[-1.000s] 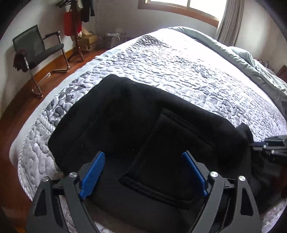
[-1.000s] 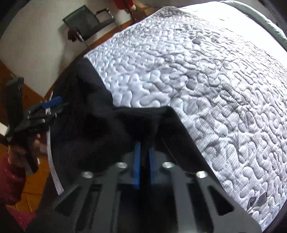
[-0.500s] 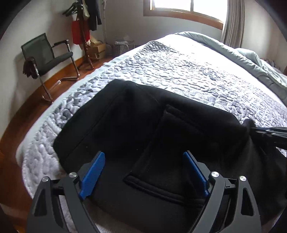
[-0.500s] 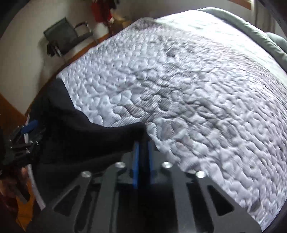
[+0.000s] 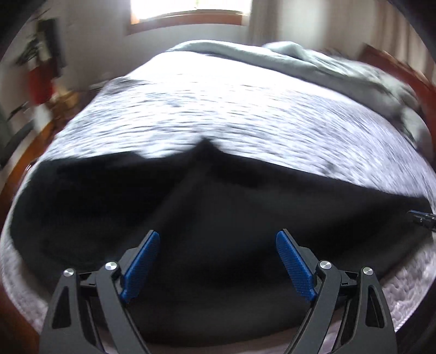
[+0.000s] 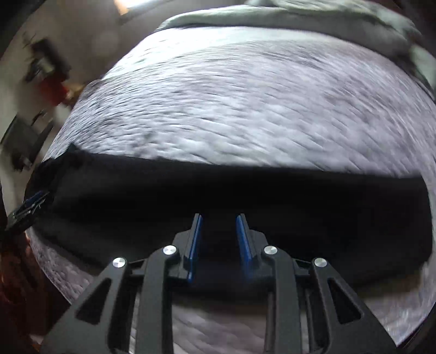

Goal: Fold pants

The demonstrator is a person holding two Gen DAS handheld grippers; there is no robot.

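Black pants (image 5: pixel 218 207) lie folded in a wide band across the near edge of the quilted bed; they also show in the right wrist view (image 6: pixel 245 190). My left gripper (image 5: pixel 218 242) is wide open and empty over the pants. My right gripper (image 6: pixel 218 226) is partly open, its blue pads apart, with nothing held between them, low over the pants' near edge. The right gripper's tip shows at the right edge of the left wrist view (image 5: pixel 422 217). The left gripper shows at the left edge of the right wrist view (image 6: pixel 27 207). Both views are motion-blurred.
The grey-white quilted bedspread (image 5: pixel 245 109) stretches beyond the pants. A crumpled grey-green blanket (image 5: pixel 313 62) lies at the far end. A window (image 5: pixel 185 11) is behind the bed. A chair and red items (image 6: pixel 51 87) stand at the left by the wall.
My right gripper has let go of the pants' fabric and its jaws have opened. The pants now lie flatter in a wide band. Both cameras have swung to face the bed's far end.
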